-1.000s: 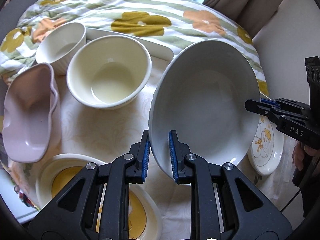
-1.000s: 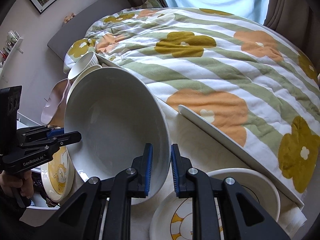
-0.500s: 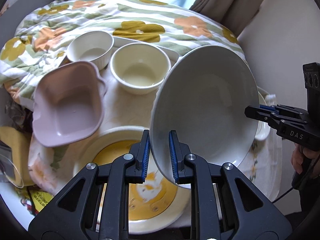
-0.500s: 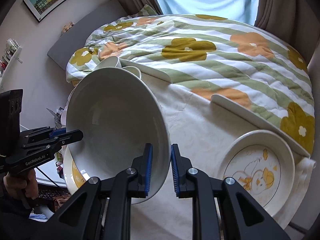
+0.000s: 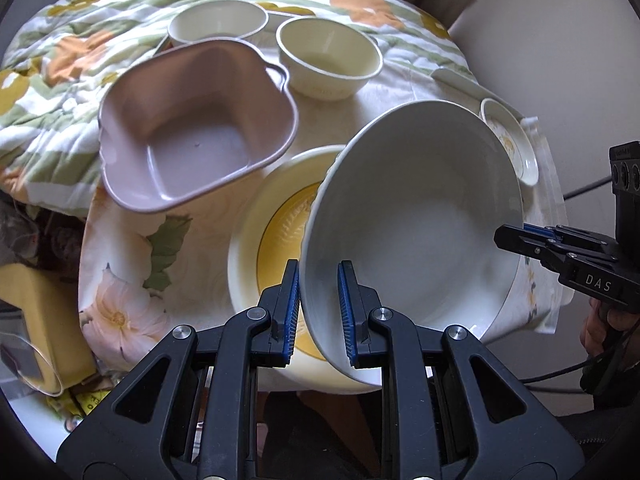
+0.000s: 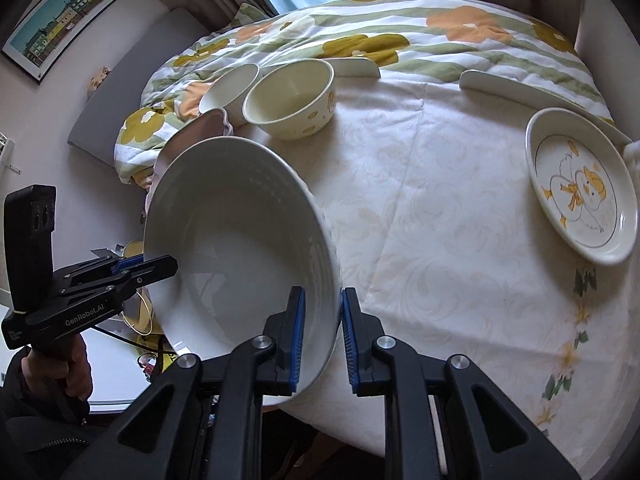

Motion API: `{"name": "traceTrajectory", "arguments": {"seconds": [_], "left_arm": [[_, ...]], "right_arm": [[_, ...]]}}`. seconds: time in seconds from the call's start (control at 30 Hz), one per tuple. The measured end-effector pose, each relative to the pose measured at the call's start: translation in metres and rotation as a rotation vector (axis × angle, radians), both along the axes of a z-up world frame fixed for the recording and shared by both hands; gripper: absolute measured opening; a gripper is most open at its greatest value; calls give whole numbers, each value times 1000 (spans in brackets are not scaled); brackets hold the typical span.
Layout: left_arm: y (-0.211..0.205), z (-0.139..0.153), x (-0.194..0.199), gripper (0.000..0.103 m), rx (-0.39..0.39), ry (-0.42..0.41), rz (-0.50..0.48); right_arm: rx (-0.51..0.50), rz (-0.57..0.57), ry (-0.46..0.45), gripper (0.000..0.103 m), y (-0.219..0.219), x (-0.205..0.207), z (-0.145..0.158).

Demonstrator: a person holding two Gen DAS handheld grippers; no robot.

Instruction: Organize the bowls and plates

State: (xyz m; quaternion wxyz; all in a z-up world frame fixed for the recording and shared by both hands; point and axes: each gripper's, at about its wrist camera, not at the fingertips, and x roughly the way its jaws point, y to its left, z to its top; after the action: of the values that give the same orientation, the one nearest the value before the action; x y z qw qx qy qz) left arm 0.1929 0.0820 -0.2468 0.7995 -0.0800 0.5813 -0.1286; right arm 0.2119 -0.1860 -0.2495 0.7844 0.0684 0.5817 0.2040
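A large white bowl [image 5: 416, 216] [image 6: 240, 232] hangs tilted in the air, gripped on opposite rims. My left gripper [image 5: 319, 312] is shut on its near rim, and my right gripper [image 6: 322, 340] is shut on the other side. The right gripper [image 5: 516, 236] shows at the bowl's right edge in the left wrist view; the left gripper [image 6: 160, 266] shows at its left edge in the right wrist view. Below the bowl lies a cream plate with a yellow centre [image 5: 276, 232]. A pink square dish [image 5: 192, 128], a cream bowl [image 5: 328, 56] [image 6: 292, 98] and a white bowl [image 5: 218, 20] [image 6: 230, 86] stand beyond.
A small plate with a duck picture [image 6: 580, 184] [image 5: 510, 142] lies at the table's right. A flowered quilt [image 6: 380, 36] bunches along the far side over long white trays [image 6: 520, 88]. The patterned tablecloth [image 6: 432, 220] is bare between bowl and duck plate. A hand [image 6: 60, 364] holds the left gripper.
Both grippers carried the white bowl leftward across the table, from beside the duck plate to above the yellow plate. The pink dish and small bowls now sit further into view.
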Motion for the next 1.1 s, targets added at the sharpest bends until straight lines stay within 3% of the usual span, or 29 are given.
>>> {"name": "traceTrajectory", "arguments": {"seconds": [0.27,0.63,0.87,1.1], "left_arm": [[7,-22,15,16,4,51,-34],[0,-44,28,16,40,98,-36],[-7,-49,34,17,52,102,-26],[-18,-51,34,18,120,86,-41]], "right_arm": [[-25,-63,35,17,13,-4,-13],[-20,-64,69,17,16,-1,-26],[-20,-63,79,17,16,0,-28],[-44,-47,68,17,18,1,-31]]}}
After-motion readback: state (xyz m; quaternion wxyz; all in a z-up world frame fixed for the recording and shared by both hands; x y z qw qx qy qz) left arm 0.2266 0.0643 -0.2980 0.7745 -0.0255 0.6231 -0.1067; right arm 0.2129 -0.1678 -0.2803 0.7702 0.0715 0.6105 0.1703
